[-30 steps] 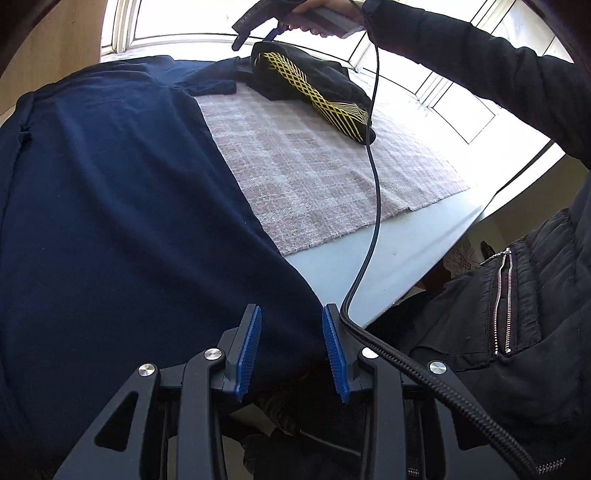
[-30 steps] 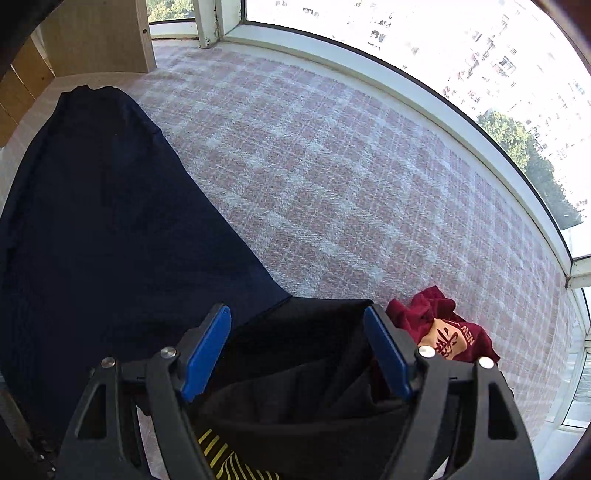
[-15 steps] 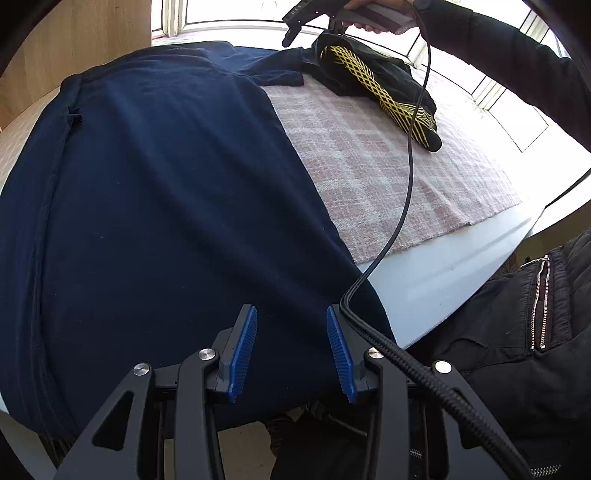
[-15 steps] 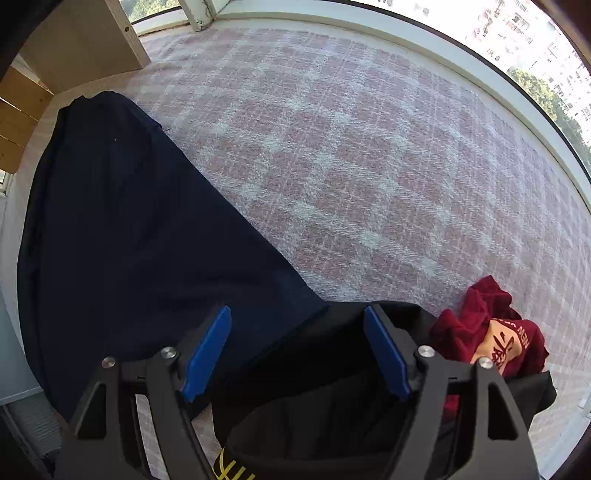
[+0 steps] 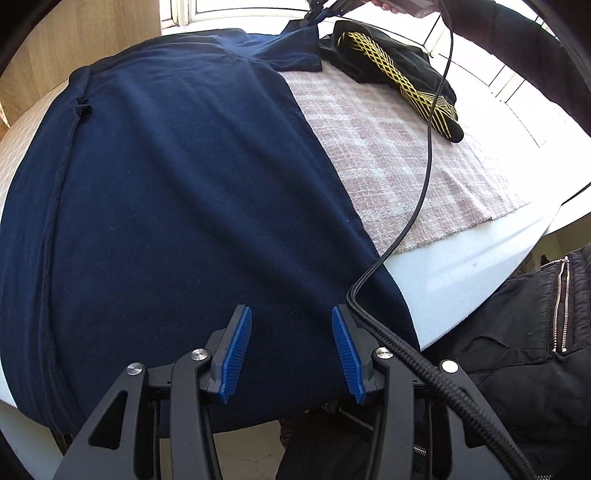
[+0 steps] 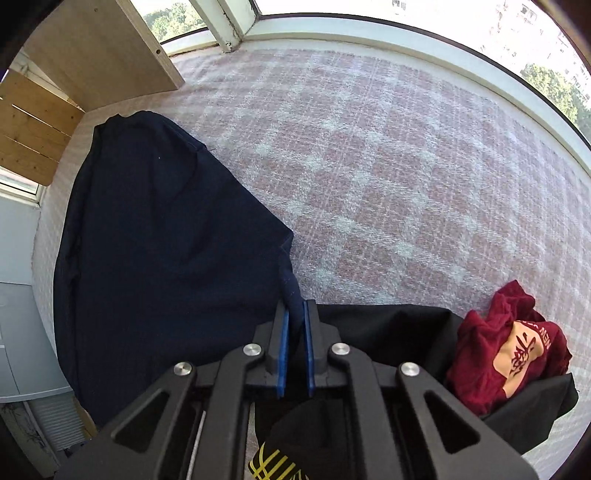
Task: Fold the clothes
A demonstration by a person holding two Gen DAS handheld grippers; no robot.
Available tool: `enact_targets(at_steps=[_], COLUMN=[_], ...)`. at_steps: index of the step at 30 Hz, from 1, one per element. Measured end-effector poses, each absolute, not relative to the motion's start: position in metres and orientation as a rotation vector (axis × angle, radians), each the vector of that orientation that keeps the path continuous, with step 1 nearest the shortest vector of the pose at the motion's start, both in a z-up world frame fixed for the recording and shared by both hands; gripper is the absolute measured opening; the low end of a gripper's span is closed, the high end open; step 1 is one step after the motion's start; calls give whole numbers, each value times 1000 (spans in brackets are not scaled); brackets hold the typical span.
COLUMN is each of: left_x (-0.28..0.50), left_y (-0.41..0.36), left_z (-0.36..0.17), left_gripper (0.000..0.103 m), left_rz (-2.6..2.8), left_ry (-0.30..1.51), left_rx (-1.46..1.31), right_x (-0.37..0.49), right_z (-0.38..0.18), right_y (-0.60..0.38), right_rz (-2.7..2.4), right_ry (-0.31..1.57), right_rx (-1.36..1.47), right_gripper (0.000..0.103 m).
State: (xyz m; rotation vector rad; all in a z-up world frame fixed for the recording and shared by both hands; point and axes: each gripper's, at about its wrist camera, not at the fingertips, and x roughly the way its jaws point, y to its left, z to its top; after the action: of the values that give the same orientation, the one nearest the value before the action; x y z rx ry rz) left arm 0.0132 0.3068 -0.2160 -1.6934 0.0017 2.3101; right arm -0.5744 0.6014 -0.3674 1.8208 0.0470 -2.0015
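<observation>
A navy blue shirt [image 5: 177, 206] lies spread flat over the near left part of the table, its hem hanging past the front edge. My left gripper [image 5: 291, 325] hovers over that hem with its jaws opening and no cloth pinched between the blue pads. At the far end, my right gripper [image 6: 294, 317] is shut on the tip of the shirt's sleeve [image 6: 291, 288], which bunches up between the pads. From the left wrist view the right gripper [image 5: 316, 14] shows at the top, lifting the sleeve [image 5: 295, 48].
A pink checked cloth [image 6: 388, 177] covers the table. A black garment with yellow lattice print [image 5: 402, 77] lies beside the sleeve, and a crumpled red shirt [image 6: 509, 347] rests on it. A person's black jacket [image 5: 524, 332] stands at the table's front right. Window frames ring the far side.
My right gripper moved down and left from over the black garment to the navy sleeve and shut on it. My left gripper tilted further over the shirt and its jaws widened.
</observation>
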Motion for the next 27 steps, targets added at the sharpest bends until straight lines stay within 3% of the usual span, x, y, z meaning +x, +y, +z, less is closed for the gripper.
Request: enact_targets(at_steps=[7,17,27], left_x=[12,26,54], left_y=[312,317,305], left_z=[-217,-217,-211], left_gripper=[47,52,53], left_rz=[2335,2391,2379], left_ry=[79,288,280], left_rx=[-1725,-1766,-1769], right_x=[-581,-525,-477], right_z=[-336,-284,-184], right_y=[588,559,569], right_rz=[-1998,-1987,-2005], right_ry=[-21,-100,-198], right_rx=[1771,1694,1688], right_gripper=[7,7,7])
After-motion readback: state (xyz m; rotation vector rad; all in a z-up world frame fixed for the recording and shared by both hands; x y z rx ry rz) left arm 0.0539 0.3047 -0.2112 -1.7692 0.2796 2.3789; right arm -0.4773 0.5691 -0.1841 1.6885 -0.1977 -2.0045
